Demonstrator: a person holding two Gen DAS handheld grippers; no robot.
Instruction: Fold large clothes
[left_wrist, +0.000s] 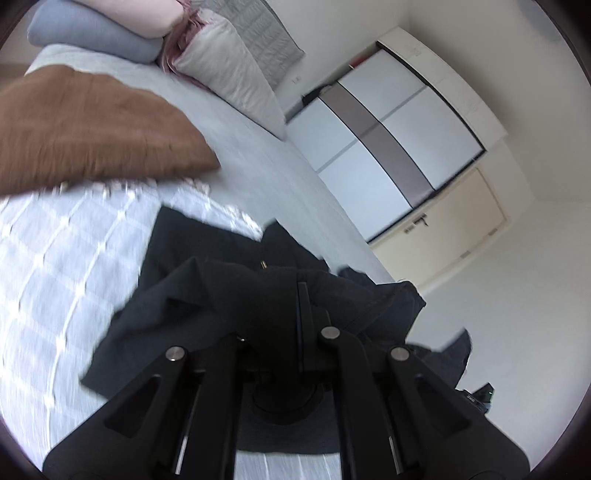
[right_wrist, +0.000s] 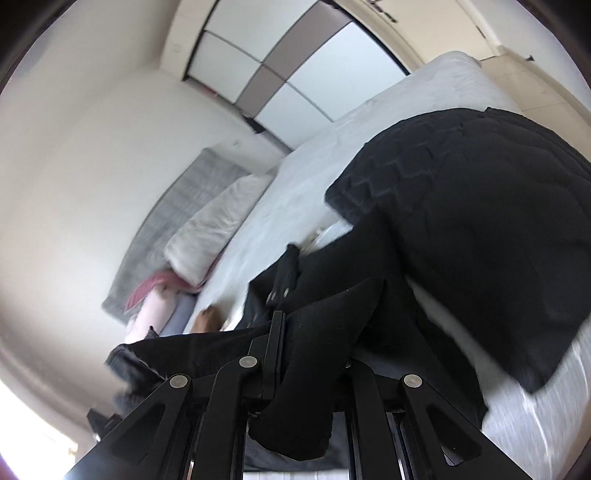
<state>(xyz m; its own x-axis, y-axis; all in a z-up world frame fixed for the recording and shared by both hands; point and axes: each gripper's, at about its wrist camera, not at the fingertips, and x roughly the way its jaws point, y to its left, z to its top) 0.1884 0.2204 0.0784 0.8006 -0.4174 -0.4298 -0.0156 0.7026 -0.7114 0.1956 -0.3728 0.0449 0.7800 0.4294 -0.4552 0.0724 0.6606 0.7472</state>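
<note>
A large black garment (left_wrist: 207, 280) is lifted above the bed, bunched and draped over my left gripper (left_wrist: 295, 295), whose jaws are shut on its cloth. In the right wrist view the same black garment (right_wrist: 332, 332) hangs over my right gripper (right_wrist: 288, 332), which is shut on a fold of it; a limp end dangles down in front of the camera. The fingertips of both grippers are mostly hidden by the cloth.
A bed with a grey sheet (left_wrist: 258, 155) and a checked white-and-grey blanket (left_wrist: 55, 258) lies below. A brown cushion (left_wrist: 92, 129), stacked pillows (left_wrist: 221, 66) and a black quilted blanket (right_wrist: 480, 221) lie on it. A wardrobe (left_wrist: 388, 129) stands behind.
</note>
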